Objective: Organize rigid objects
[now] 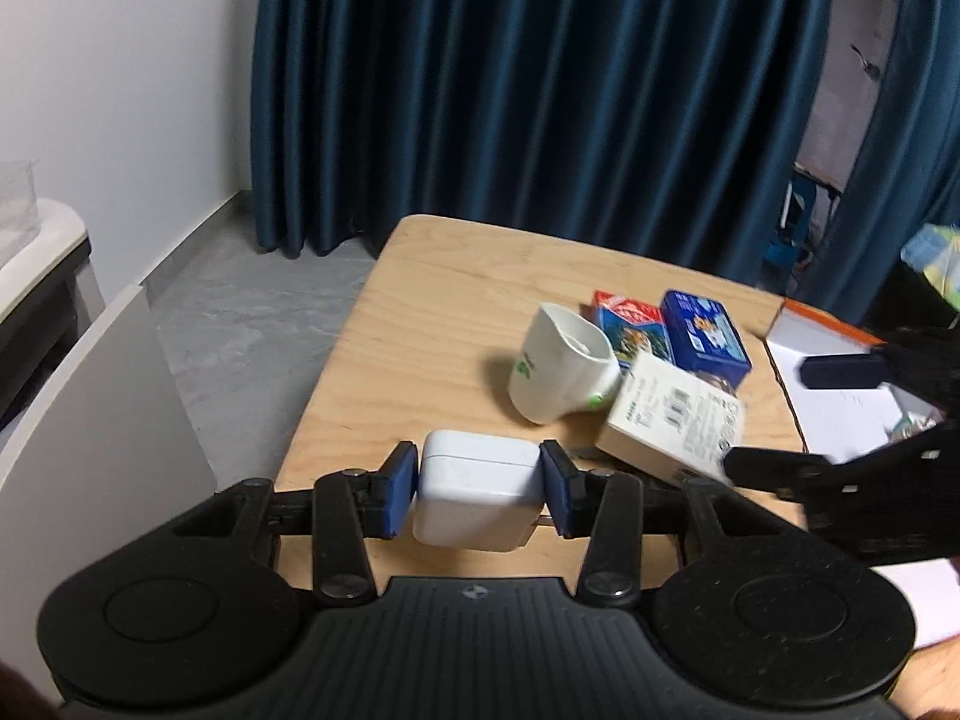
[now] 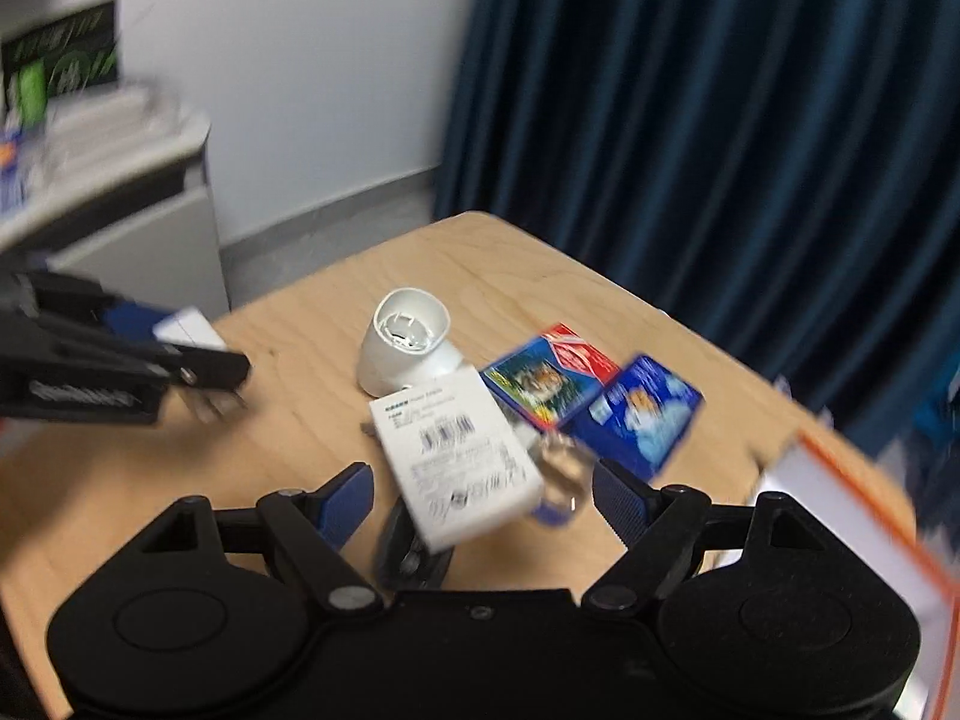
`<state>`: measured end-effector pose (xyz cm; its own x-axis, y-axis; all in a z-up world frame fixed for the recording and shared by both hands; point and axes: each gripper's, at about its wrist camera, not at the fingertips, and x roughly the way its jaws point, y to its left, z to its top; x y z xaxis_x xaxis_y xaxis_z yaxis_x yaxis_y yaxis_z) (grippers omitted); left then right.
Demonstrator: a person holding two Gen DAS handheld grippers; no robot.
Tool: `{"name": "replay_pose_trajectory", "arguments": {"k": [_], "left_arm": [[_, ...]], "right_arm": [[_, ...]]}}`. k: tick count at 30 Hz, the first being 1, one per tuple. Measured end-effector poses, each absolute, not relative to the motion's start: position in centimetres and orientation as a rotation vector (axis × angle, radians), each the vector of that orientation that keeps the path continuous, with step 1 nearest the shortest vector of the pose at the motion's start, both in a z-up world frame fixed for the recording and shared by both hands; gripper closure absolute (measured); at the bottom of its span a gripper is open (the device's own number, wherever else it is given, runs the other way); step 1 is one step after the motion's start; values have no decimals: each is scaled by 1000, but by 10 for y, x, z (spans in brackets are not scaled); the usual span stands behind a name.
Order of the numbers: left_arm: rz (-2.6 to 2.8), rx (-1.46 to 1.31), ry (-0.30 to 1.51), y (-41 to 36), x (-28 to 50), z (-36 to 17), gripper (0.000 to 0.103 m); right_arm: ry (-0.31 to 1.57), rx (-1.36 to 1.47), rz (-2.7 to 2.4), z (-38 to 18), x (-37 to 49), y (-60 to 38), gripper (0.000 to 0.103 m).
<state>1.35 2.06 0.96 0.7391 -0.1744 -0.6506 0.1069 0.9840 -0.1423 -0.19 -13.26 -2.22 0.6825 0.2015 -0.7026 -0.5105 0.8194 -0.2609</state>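
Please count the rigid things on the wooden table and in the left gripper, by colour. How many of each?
White: 3 - charger block held in the left gripper, tipped cup, labelled box
Blue: 1 - blue card box
Red and blue: 1 - card box
Total: 5

Wooden table bears a toppled white cup and boxes

Left gripper: black frame, blue-padded fingers pressed on opposite sides of a white cube-shaped plastic charger, angled downward.
Right gripper: black frame, blue-padded fingers spread wide, gripping nothing, angled downward, view motion-blurred.
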Motion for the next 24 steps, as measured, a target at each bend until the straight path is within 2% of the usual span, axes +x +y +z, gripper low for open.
{"name": "replay_pose_trajectory", "arguments": {"k": [8,10,11,12,17,24], "left_arm": [[-141,-107,691,24,18,15,58],[-138,-109,689,24,18,14,58],[-138,-108,687,24,17,14,58],[-140,-103,685,24,16,15,58],[-181,-93,681,13,9,19,58],[-278,-83,659,-21,-12,41,58]], "right_arm": [[848,-526,459,-53,50,-114,10],[851,-489,443,-56,52,-117,19],[842,-454,430,-54,52,-120,28],[849,-410,428,-51,52,-124,31],[816,-270,364,-31,29,-147,32],[713,-136,174,19,-46,-206,32]]}}
